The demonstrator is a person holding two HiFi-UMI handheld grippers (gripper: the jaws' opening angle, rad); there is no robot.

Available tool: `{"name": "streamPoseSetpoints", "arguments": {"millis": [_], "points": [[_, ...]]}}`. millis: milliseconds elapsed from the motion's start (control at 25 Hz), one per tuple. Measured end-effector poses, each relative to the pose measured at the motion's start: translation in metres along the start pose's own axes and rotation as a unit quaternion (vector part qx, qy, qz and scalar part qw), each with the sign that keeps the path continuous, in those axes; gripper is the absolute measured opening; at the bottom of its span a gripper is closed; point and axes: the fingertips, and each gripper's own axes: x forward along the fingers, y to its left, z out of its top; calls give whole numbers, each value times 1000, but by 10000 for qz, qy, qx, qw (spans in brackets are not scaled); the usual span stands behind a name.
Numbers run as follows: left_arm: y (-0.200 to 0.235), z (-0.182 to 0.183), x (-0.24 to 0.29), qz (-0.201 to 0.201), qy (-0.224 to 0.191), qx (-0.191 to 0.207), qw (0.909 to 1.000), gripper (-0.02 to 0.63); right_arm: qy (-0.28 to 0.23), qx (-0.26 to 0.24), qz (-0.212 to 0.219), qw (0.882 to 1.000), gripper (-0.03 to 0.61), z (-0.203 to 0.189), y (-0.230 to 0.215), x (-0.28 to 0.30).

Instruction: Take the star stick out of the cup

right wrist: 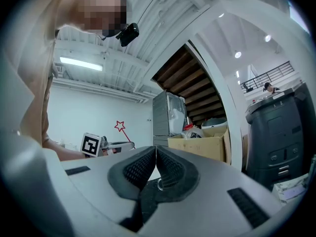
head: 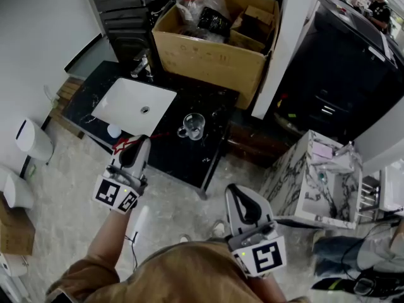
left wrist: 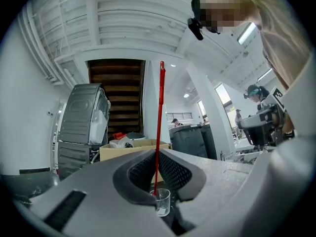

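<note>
L hand-held gripper [head: 141, 140] grips star stick [left wrist: 160, 117], clear of cup [head: 193, 126].
L jaws are pinched shut on the red stick, which rises from btw them in the left gripper view; its star [head: 120, 146] shows just beside the jaw tips in head view. The clear cup stands upright on the dark counter [head: 189, 166], near a white sink [head: 129, 106], apart from the stick. R hand-held gripper [head: 235, 192] is closed w/ nothing in it, off the counter.

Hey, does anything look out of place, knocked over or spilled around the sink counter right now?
Nothing is spilled or damaged. The clear glass cup stands upright and empty on the black marbled counter. The thin red star stick is clamped in the left gripper, clear of the cup.
</note>
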Motion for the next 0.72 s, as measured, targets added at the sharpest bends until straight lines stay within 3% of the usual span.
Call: {"name": "streamPoseSetpoints", "arguments": {"millis": [720], "points": [[6, 16, -41, 184, -132, -209, 9995, 14, -7, -22, -12, 10000, 3, -1, 3, 5]]}}
